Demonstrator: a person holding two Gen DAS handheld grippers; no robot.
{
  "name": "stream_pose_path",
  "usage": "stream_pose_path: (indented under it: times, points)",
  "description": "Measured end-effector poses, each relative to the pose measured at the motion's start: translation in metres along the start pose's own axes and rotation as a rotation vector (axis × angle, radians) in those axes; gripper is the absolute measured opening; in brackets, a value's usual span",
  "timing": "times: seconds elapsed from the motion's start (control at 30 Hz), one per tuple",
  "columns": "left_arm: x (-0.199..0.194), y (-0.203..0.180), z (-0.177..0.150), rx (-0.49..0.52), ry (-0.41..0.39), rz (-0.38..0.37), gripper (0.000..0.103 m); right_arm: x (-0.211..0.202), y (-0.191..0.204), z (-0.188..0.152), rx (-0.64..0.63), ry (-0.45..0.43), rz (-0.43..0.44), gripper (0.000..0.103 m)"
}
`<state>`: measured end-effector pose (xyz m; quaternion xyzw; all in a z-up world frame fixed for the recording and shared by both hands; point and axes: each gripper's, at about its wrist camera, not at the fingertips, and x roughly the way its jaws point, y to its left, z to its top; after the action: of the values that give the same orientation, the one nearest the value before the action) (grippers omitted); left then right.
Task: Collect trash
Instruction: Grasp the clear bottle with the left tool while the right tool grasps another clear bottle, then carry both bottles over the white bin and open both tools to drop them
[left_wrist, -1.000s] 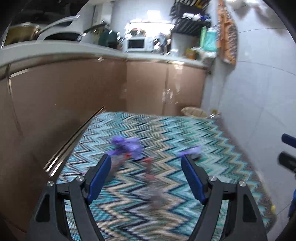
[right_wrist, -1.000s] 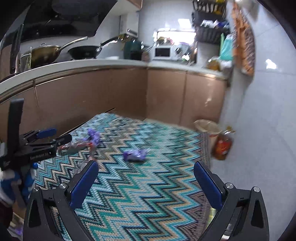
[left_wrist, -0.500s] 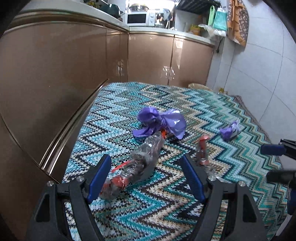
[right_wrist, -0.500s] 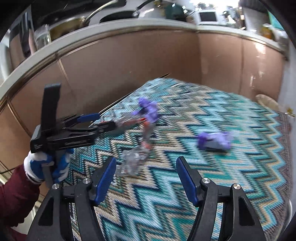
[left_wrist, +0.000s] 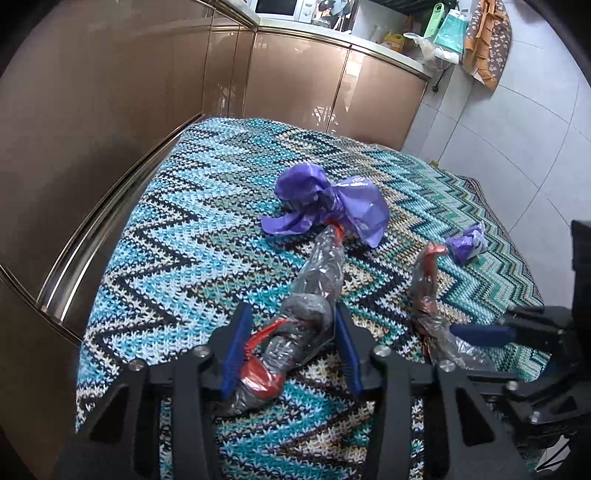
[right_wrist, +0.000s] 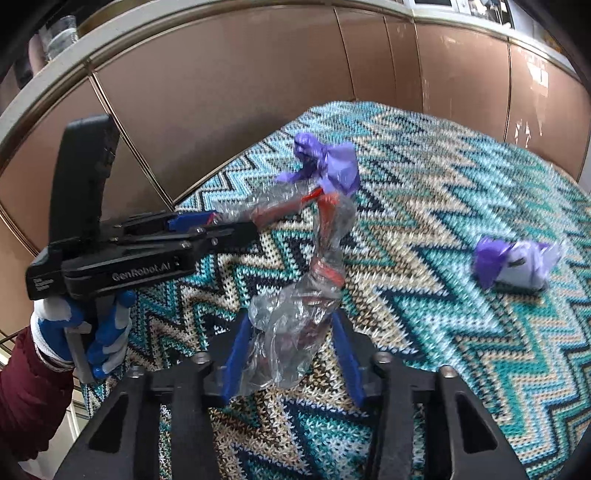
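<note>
Two crushed clear plastic bottles with red labels lie on the zigzag rug. My left gripper (left_wrist: 291, 343) has its blue pads closed against one bottle (left_wrist: 314, 291). My right gripper (right_wrist: 291, 354) has its pads closed against the other bottle (right_wrist: 317, 280), which also shows in the left wrist view (left_wrist: 424, 288). A large crumpled purple bag (left_wrist: 325, 206) lies just beyond the bottles, also in the right wrist view (right_wrist: 328, 166). A small purple wad (left_wrist: 467, 245) lies further right, also in the right wrist view (right_wrist: 513, 266).
The teal zigzag rug (left_wrist: 192, 236) covers the floor. Brown kitchen cabinets (left_wrist: 110, 110) run along the left and back. A white tiled wall (left_wrist: 517, 129) stands on the right. The left gripper's body (right_wrist: 129, 251) and gloved hand show in the right wrist view.
Both grippers dropped down to the rug, moved in around the two bottles and narrowed from wide open onto them.
</note>
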<state>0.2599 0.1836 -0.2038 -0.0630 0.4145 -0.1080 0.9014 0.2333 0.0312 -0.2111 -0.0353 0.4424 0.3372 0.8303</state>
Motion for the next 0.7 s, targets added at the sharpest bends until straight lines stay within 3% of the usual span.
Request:
stream_pose_path:
  times: [0.13,0.3,0.5,0.7]
  points:
    - [0.001,-0.005,-0.002,0.025,-0.002,0.02,0.027,-0.003,0.0,-0.005,0.008,-0.01,-0.005,0.01]
    - [-0.002,-0.012,-0.003,0.056,-0.017,0.044,0.016,-0.027,0.001,-0.01,0.008,-0.059,-0.019,0.008]
    - [-0.011,-0.019,-0.005,0.07,-0.033,0.075,0.013,-0.062,-0.002,-0.018,0.005,-0.127,-0.027,0.006]
    - [-0.031,-0.036,-0.009,0.062,-0.032,0.043,0.013,-0.097,-0.013,-0.029,0.037,-0.205,-0.034,0.006]
